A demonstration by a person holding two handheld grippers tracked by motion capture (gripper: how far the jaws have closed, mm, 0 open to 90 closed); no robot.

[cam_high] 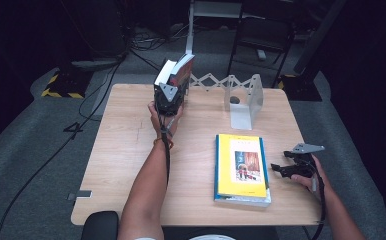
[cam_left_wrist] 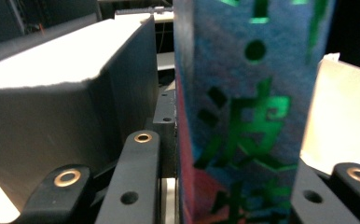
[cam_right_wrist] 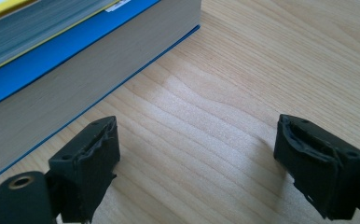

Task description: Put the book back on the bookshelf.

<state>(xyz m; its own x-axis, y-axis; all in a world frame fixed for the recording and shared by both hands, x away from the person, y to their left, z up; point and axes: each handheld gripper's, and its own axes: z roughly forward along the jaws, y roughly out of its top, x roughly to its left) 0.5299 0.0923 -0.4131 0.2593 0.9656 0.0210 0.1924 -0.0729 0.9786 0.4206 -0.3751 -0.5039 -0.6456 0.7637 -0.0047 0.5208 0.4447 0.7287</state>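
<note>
My left gripper (cam_high: 172, 89) is over the far left of the table (cam_high: 126, 150) and is shut on an upright book (cam_high: 183, 70) with a colourful cover. In the left gripper view this book (cam_left_wrist: 248, 116) shows a blue spine with green characters between the jaws. A grey-covered book (cam_left_wrist: 52, 116) with white page edges stands close against its left side; I cannot tell whether it is in the grip too. My right gripper (cam_high: 280, 161) rests low at the right edge, open, with bare wood between its jaws (cam_right_wrist: 206, 158). It sits just right of a flat stack topped by a yellow book (cam_high: 241, 167).
A metal bookend (cam_high: 243, 100) stands at the far middle, joined to a white accordion rack (cam_high: 211, 81) along the back edge. The stack's lower blue-covered book (cam_right_wrist: 75, 51) lies close to the right gripper's left jaw. Dark floor, cables and chairs lie beyond the table.
</note>
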